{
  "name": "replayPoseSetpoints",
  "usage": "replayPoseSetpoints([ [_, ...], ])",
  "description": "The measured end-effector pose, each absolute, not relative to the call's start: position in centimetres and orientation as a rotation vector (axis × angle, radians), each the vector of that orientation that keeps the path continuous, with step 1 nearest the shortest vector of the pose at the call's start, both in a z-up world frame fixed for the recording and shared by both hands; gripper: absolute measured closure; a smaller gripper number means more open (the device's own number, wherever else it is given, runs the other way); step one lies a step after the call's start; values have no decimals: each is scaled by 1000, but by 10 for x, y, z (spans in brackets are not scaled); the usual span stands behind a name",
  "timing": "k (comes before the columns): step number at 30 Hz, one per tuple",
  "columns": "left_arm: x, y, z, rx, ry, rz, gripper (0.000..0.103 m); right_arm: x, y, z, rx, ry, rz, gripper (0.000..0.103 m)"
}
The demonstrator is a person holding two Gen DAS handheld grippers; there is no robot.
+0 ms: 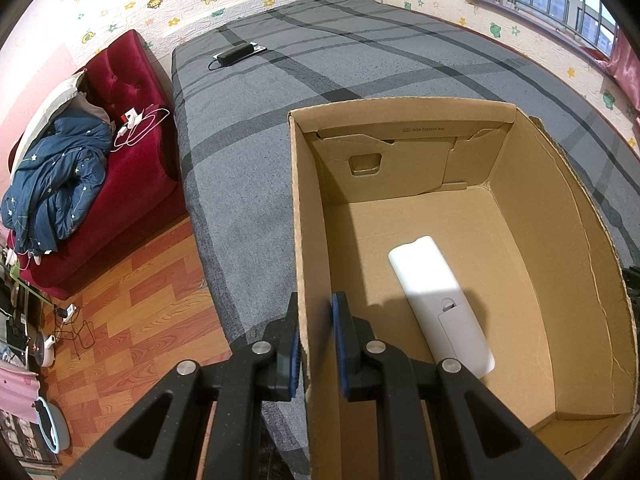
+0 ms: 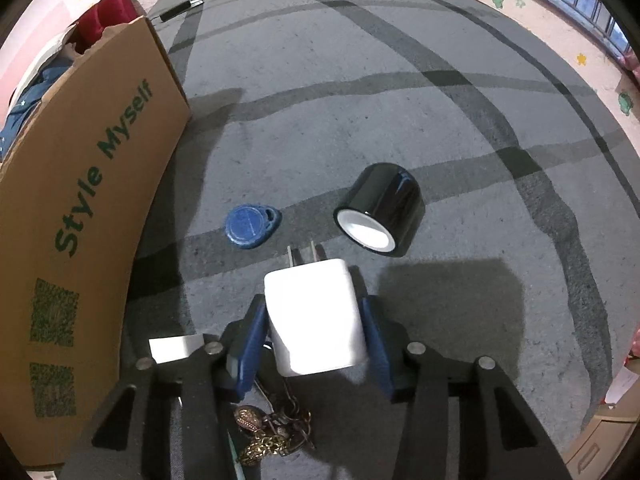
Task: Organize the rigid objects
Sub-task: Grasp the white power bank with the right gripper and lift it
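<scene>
Grey bed (image 2: 360,80), charger (image 2: 316,320) between right gripper (image 2: 316,344) pads, trinkets (image 2: 268,432) half hidden

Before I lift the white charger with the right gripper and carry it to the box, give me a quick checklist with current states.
1. Right gripper pads flank the white charger: ok.
2. Pads pressing firmly: cannot tell.
3. Prongs clear of the blue key fob and black tape roll: ok.
4. Left gripper shut on the cardboard box wall, holding it: ok.
5. Free floor space in the box beside the white remote: ok.
6. Keychain under the gripper free of the fingers: cannot tell.
</scene>
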State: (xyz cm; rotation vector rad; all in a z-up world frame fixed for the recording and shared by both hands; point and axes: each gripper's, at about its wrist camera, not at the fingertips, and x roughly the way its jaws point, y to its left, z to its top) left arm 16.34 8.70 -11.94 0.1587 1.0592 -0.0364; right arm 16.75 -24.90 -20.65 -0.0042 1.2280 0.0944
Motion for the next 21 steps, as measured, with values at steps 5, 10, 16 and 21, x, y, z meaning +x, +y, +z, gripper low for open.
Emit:
replayPoseSetpoints([
  [5, 163, 87, -119, 159, 1059, -36, 88, 166, -247, -204, -8, 1228, 83, 54],
  [10, 164, 88, -119, 159, 1060, -36, 88, 165, -243, -195, -9, 1222, 78, 54],
  [16, 163, 87, -119, 160, 1059, -36, 88, 166, -240, -182, -3, 1216, 67, 54],
  [21, 164, 87, -119, 160, 1058, -36, 88, 166, -238, -166, -4, 1198, 70, 54],
])
